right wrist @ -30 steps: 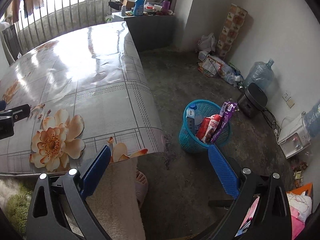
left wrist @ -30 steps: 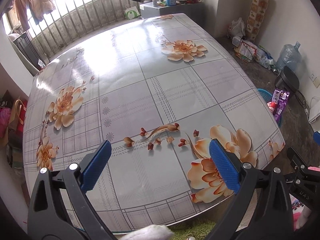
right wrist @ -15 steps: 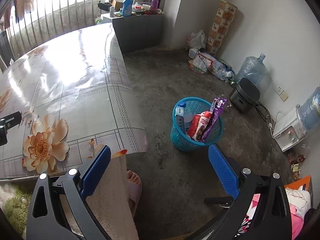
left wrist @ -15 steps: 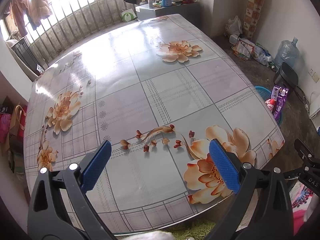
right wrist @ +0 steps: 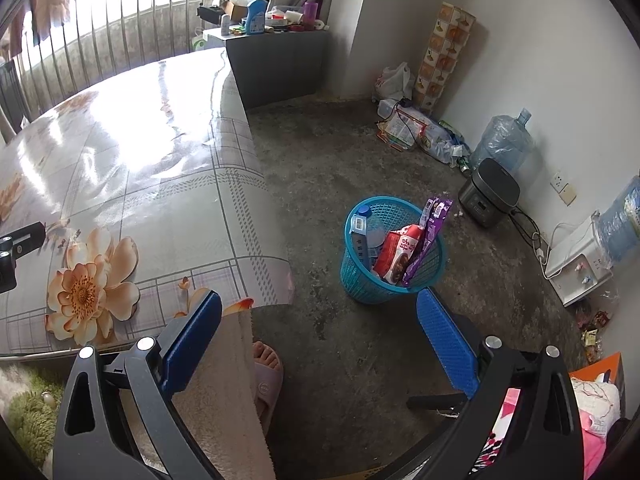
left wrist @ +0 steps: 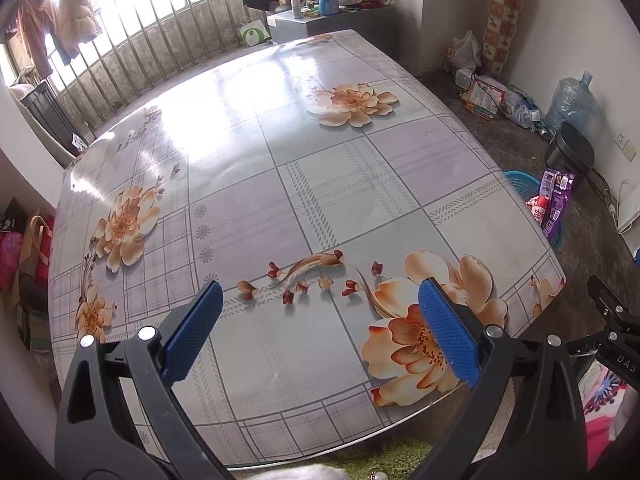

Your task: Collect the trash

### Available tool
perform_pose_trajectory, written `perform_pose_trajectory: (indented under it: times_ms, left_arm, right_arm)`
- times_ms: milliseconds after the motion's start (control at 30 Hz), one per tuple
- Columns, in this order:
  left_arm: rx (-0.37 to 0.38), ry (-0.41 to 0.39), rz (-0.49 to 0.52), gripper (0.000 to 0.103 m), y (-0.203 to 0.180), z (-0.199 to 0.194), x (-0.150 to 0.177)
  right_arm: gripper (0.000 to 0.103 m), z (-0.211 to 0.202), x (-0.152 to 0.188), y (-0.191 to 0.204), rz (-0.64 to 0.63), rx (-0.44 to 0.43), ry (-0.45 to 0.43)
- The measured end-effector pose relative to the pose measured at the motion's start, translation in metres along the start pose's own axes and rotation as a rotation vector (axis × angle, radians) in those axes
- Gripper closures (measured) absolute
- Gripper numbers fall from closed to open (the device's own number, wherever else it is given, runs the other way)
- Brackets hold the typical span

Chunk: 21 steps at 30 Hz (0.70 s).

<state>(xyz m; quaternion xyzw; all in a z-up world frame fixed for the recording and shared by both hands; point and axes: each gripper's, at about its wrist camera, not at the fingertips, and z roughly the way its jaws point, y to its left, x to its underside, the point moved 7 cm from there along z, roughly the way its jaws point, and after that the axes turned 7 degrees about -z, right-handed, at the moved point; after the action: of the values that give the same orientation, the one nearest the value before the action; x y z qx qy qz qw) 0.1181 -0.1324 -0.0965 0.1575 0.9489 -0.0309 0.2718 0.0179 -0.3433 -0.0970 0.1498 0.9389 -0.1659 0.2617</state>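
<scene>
table (left wrist: 320,184) with a flowered cloth fills the left wrist view, its top bare. floor (right wrist: 360,152) of grey concrete lies to its right. basket (right wrist: 362,280), blue mesh, stands on the floor just off the table's corner, holding a red packet (right wrist: 398,254), a purple wrapper (right wrist: 430,236) that sticks up past the rim, and a bottle (right wrist: 359,236). left gripper (left wrist: 320,332) hovers over the table's near edge, fingers wide apart, nothing between them. right gripper (right wrist: 318,344) hangs over the floor near the basket, equally spread and holding nothing.
</scene>
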Motion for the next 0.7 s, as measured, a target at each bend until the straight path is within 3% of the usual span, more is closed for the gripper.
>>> perform_pose_trajectory:
  times_ms: [700]
  left_arm:
    - [0.001,-0.001,0.007,0.009,-0.0017,-0.0007,0.0]
  right_arm:
    - [0.008,-0.0033,-0.0034,-0.002,-0.004,0.004,-0.001]
